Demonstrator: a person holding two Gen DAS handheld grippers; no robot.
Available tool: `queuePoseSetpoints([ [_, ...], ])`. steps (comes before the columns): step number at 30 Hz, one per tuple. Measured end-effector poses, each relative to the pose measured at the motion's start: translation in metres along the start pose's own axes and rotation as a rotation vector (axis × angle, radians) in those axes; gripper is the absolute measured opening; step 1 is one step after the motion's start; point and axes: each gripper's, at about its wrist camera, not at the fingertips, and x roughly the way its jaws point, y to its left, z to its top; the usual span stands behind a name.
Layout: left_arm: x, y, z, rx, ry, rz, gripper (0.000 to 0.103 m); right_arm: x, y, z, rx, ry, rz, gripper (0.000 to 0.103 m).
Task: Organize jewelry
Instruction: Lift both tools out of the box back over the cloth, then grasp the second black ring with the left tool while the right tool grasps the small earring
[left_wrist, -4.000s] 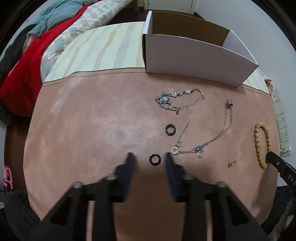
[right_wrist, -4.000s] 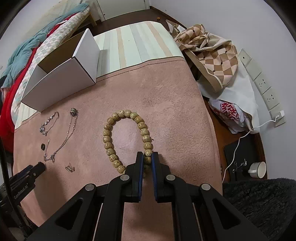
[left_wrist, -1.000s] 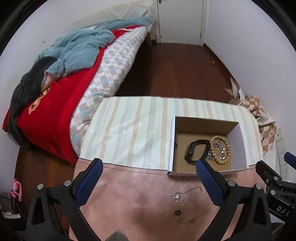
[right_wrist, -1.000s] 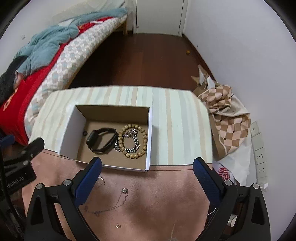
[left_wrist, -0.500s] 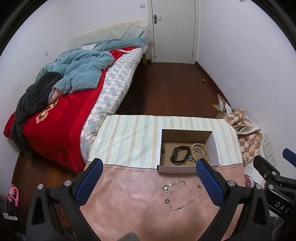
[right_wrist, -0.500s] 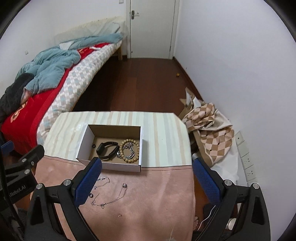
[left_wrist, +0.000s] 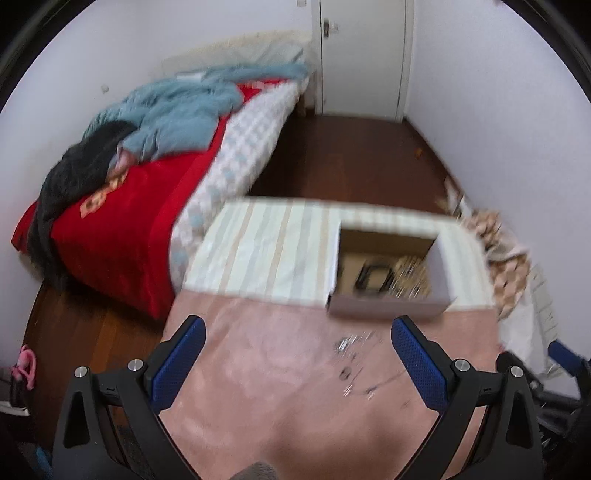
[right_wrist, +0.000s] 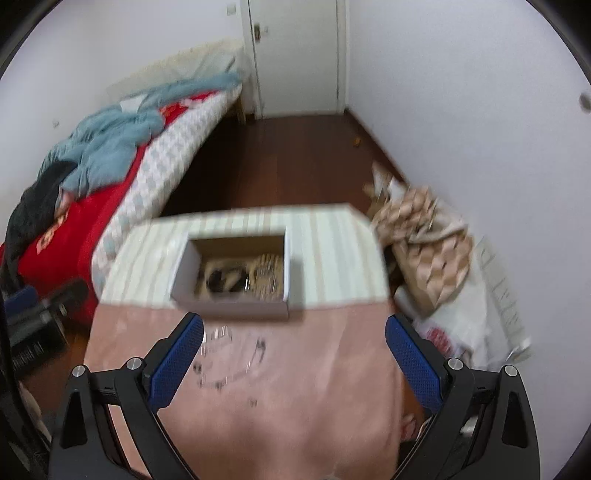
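While both my grippers hang high above the table with fingers spread wide and empty, left gripper (left_wrist: 297, 363) and right gripper (right_wrist: 293, 360), I'd come down slowly over the loose chains (left_wrist: 356, 363) on the pink cloth (left_wrist: 266, 369), just short of the cardboard box (right_wrist: 236, 308) (a band and beads seem to be inside; blur hides detail). Thin links could tangle or snag the cloth.

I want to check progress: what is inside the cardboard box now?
Inside the cardboard box lie a dark band and a beige beaded piece. Blur hides details and anything smaller.
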Motion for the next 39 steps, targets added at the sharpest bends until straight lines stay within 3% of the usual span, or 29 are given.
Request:
queuePoseSetpoints([
  [2, 0.022, 0.002, -0.021, 0.013, 0.055, 0.030, 0.103, 0.031, -0.002, -0.026, 0.010, 0.070, 0.029, 0.098],
  [6, 0.064, 0.011, -0.057, 0.019, 0.162, 0.077, 0.103, 0.088, 0.001, -0.070, 0.007, 0.183, 0.089, 0.060],
  [10, 0.084, 0.021, -0.081, 0.011, 0.206, 0.106, 0.103, 0.118, 0.007, -0.100, -0.011, 0.196, 0.122, 0.052],
  [15, 0.096, 0.023, -0.092, 0.003, 0.233, 0.100, 0.103, 0.130, 0.019, -0.111, -0.054, 0.177, 0.131, 0.048],
  [18, 0.098, 0.020, -0.092, 0.013, 0.232, 0.096, 0.103, 0.134, 0.027, -0.115, -0.080, 0.169, 0.126, 0.040],
  [19, 0.099, 0.019, -0.092, 0.017, 0.231, 0.097, 0.103, 0.134, 0.030, -0.114, -0.096, 0.159, 0.115, 0.035],
  [21, 0.101, 0.017, -0.089, 0.021, 0.227, 0.091, 0.103, 0.136, 0.033, -0.118, -0.117, 0.144, 0.101, 0.008],
  [31, 0.126, -0.020, -0.074, 0.008, 0.249, -0.069, 0.101, 0.126, 0.003, -0.106, 0.004, 0.095, 0.129, 0.009],
  [33, 0.131, -0.029, -0.074, 0.027, 0.254, -0.088, 0.085, 0.126, -0.001, -0.103, 0.005, 0.092, 0.120, 0.009],
  [36, 0.139, -0.038, -0.075, 0.043, 0.270, -0.112, 0.073, 0.127, -0.010, -0.101, 0.016, 0.095, 0.101, 0.009],
  [39, 0.141, -0.045, -0.077, 0.063, 0.270, -0.118, 0.068, 0.128, -0.018, -0.100, 0.030, 0.092, 0.083, 0.009],
])
